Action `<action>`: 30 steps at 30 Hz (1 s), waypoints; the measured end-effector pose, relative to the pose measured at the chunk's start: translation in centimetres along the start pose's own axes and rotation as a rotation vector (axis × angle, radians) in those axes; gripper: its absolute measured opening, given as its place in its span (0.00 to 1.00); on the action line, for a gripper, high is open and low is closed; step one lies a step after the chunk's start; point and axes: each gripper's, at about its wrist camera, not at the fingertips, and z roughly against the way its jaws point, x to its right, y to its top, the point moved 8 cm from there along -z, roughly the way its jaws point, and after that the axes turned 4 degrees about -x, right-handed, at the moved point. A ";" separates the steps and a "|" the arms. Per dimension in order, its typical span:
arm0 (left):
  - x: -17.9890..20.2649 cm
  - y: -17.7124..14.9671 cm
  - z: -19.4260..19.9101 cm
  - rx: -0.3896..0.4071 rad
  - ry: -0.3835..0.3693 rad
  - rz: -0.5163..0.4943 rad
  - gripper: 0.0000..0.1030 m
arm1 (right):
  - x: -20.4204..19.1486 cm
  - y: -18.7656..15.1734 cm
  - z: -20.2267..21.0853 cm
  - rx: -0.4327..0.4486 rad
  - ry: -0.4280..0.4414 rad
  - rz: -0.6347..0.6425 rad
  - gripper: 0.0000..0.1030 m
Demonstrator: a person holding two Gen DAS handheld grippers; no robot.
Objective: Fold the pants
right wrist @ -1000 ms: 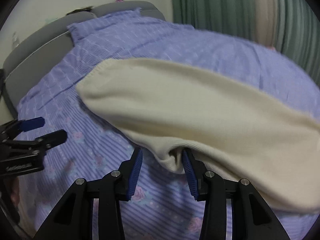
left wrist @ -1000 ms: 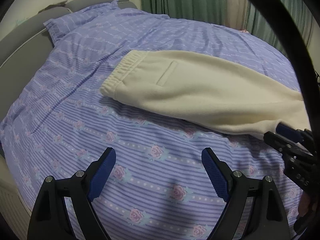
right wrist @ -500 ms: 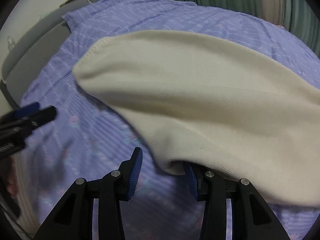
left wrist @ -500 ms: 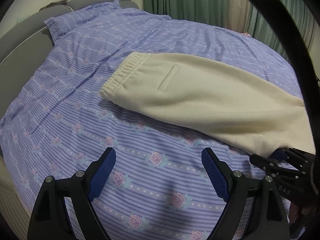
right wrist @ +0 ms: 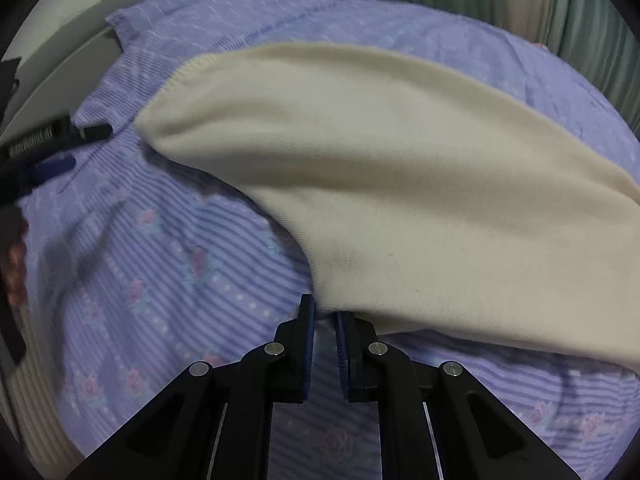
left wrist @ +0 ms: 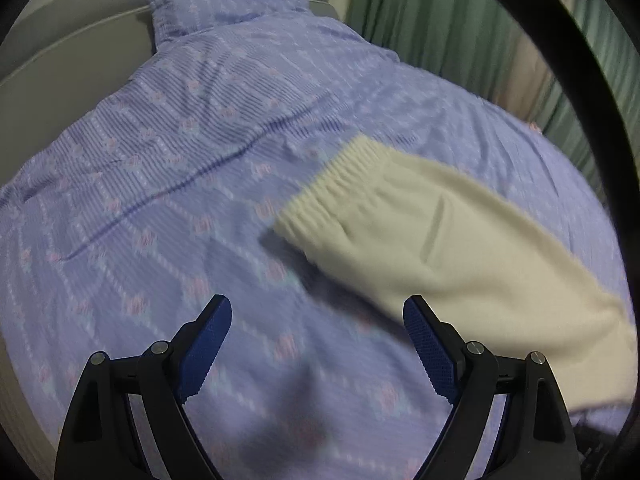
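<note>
The left gripper is hovering above the bed with its jaws spread wide, holding nothing. The right gripper is pinching the pants hem, jaws nearly closed, just above the bed.

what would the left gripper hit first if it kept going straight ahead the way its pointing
Probably the purple bedspread: the open left gripper points at bare bedding, with the cream pants off to its right. Depth is unclear.

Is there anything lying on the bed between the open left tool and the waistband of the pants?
Nothing visible: only bare bedspread lies between the left tool and the waistband of the pants.
</note>
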 end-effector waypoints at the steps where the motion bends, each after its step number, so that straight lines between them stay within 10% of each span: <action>1: -0.4 0.8 -0.6 0.001 -0.024 0.023 0.87 | 0.0 0.1 -0.2 0.000 -0.006 -0.006 0.11; 11: 2.0 2.8 -9.6 -0.119 -0.156 0.014 0.95 | 0.4 0.6 -1.8 -0.029 -0.035 -0.131 0.11; 16: 2.2 3.0 -10.5 -0.134 -0.159 0.068 0.52 | -0.3 1.7 -2.2 -0.046 -0.057 -0.106 0.11; 17: 2.3 3.4 -9.9 -0.104 -0.134 0.061 0.31 | -0.2 1.8 -2.0 -0.051 -0.052 -0.105 0.11; 20: 3.5 6.3 -6.6 0.021 -0.105 0.014 0.27 | -0.4 2.2 -0.6 -0.046 -0.029 -0.100 0.11; 23: 4.4 8.2 -6.2 0.119 -0.021 -0.081 0.27 | -0.7 2.7 -0.1 -0.039 -0.008 -0.090 0.11; 26: 3.4 6.3 -10.1 0.005 0.016 -0.064 0.32 | -0.5 2.3 -2.2 -0.101 -0.016 -0.105 0.11; 28: 2.0 4.9 -11.2 -0.035 0.033 -0.045 0.42 | -0.3 2.0 -3.1 -0.118 -0.031 -0.096 0.11; 30: 1.5 4.7 -10.8 -0.024 0.078 -0.076 0.74 | -0.4 2.1 -3.0 -0.121 -0.039 -0.082 0.11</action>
